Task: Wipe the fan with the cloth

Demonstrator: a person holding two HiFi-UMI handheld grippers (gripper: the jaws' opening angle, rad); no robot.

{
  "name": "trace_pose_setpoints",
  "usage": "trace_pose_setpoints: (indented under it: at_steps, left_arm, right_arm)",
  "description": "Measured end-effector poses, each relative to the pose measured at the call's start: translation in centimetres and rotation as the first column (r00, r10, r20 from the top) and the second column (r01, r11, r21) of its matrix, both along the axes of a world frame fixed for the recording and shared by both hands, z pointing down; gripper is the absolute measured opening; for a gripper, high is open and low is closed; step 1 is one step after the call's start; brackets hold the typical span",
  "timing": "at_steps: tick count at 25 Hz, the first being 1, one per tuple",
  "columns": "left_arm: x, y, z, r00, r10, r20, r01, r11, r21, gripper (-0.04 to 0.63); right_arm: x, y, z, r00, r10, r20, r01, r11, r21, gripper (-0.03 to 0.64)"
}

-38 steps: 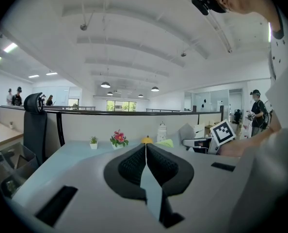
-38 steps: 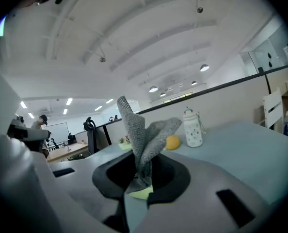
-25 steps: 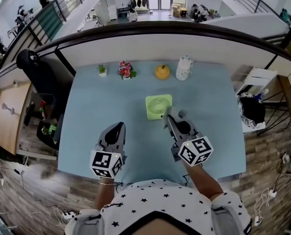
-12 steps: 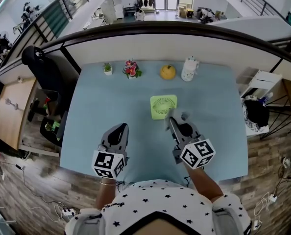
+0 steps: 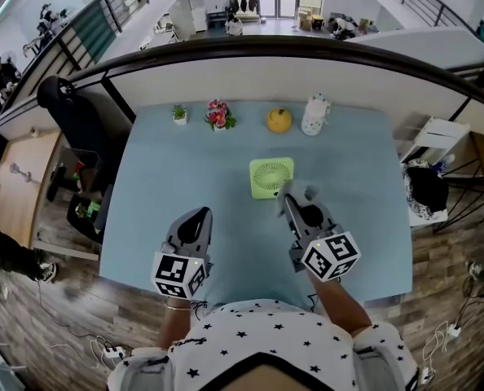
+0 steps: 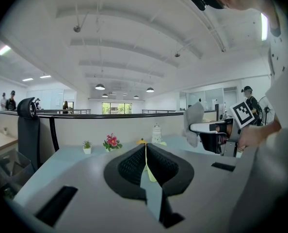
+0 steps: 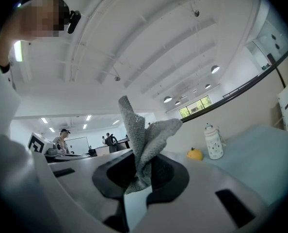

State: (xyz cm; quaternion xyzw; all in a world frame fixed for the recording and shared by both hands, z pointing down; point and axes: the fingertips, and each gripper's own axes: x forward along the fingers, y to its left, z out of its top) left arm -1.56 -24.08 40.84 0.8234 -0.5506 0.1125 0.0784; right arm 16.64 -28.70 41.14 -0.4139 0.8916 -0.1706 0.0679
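My right hand-held gripper (image 5: 291,202) is clamped on the grey cloth (image 7: 143,140), which stands bunched above the jaws. The green fan (image 5: 270,176) lies flat mid-tabletop (image 5: 169,177), just beyond that cloth; contact cannot be confirmed. My left hand-held gripper (image 5: 195,218) has its jaws together with nothing between them, well apart from the fan.

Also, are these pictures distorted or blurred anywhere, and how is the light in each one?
Head view: strong fisheye bends the table edges and the railing; the light is even and the fan is sharp. Left gripper view: dark round corners, with bright ceiling lamps. Right gripper view: the same dark corners, and the cloth is sharp.
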Motion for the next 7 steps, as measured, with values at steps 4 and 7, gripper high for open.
trace_pose_setpoints:
  at_steps: [4, 7]
  left_arm:
    - [0.35, 0.12, -0.10, 1.000, 0.002, 0.000, -0.002, 1.000, 0.004, 0.031]
    - [0.66, 0.26, -0.15, 1.000, 0.001, 0.001, -0.001, 1.000, 0.004, 0.031]
  right_arm:
    - [0.34, 0.16, 0.02, 1.000, -0.001, -0.002, 0.001, 1.000, -0.001, 0.052]
    - [0.60, 0.32, 0.00, 1.000, -0.005, -0.001, 0.005, 1.000, -0.002, 0.052]
